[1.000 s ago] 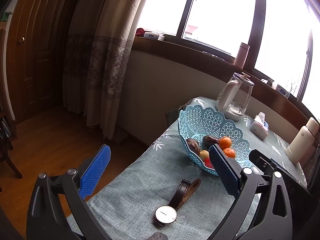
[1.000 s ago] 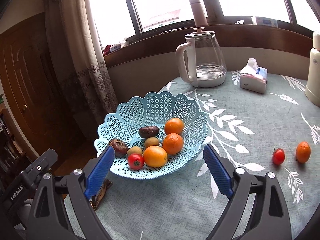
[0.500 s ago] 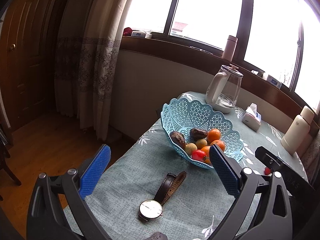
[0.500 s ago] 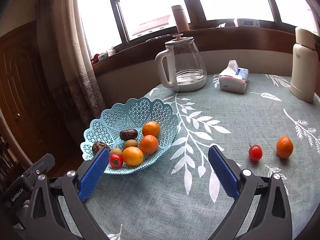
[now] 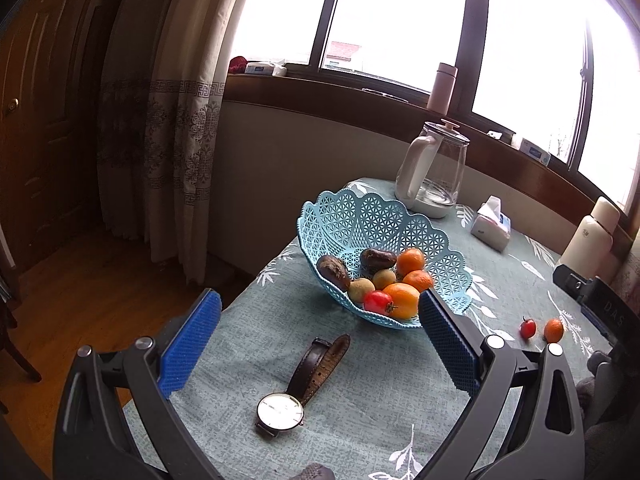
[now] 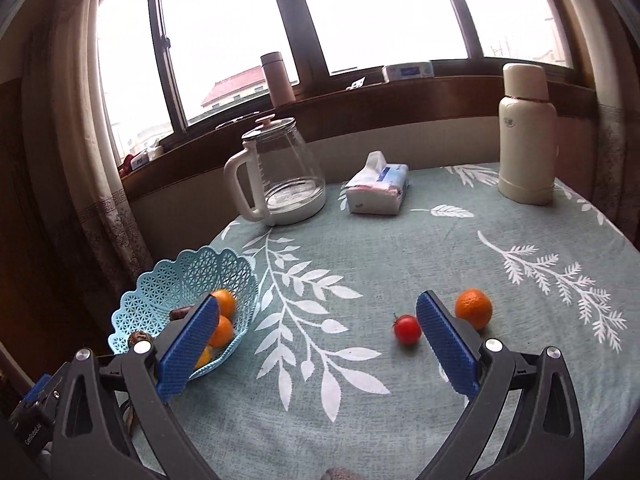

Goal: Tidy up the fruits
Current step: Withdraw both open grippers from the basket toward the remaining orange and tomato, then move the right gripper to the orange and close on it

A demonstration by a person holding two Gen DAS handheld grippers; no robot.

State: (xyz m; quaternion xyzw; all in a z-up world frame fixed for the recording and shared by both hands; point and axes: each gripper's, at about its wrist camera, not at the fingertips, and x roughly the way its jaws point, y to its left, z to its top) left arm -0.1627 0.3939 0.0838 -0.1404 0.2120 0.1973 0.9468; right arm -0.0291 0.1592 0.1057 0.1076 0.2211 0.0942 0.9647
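Here, a glossy red tomato [image 6: 407, 329] and a dimpled mandarin [image 6: 473, 308] lie loose on my leaf-printed tablecloth [image 6: 360, 248], near each other but apart. My right gripper [image 6: 316, 344] hovers spread wide, empty, its ribbed blue pad just before the mandarin. The lacy blue plastic basket [image 5: 360, 216] holds oranges, kiwis and dark fruit. My left gripper [image 5: 318, 336] gapes too, above a leather-strapped watch [image 5: 298, 384].

Left wrist view looks from the table's [image 5: 256, 336] near left edge, angled down across it toward the window wall, basket [image 5: 360, 216] close ahead. Right wrist view sits further right, facing the far edge. Both catch the basket [image 6: 160, 292], kettle [image 5: 436, 172], tissue pack [image 6: 378, 190] and two loose fruits.
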